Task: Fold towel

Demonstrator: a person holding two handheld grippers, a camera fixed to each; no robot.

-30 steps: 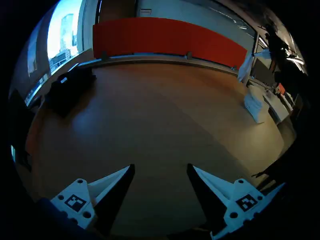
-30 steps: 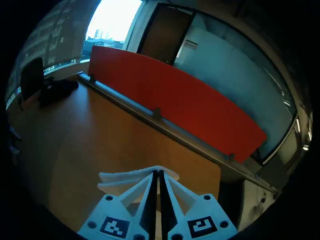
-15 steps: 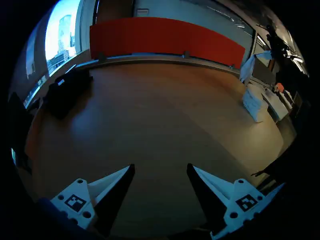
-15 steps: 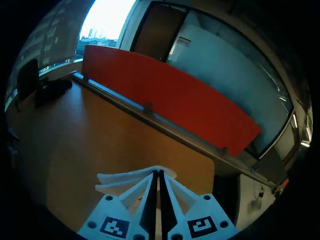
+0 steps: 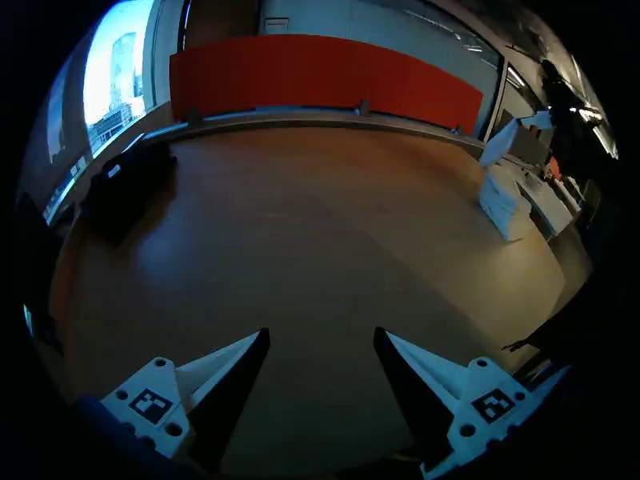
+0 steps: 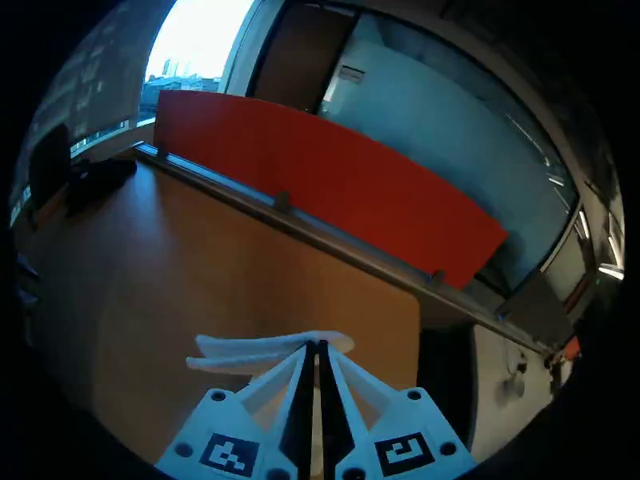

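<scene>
Over one table (image 5: pixel 320 224), one towel (image 6: pixel 240 356) in right gripper (image 6: pixel 318 346), left gripper (image 5: pixel 320 336) wide

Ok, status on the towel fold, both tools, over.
Left tool open, empty, over table. Right tool shut on towel, held up. Dark bag far left, not in the way.

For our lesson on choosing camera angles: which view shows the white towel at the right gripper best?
The right gripper view: the towel lies close, its layered edges fanning out beside the shut right gripper. In the left gripper view, white cloth is small and far off at the table's right edge, detail unreadable.
</scene>
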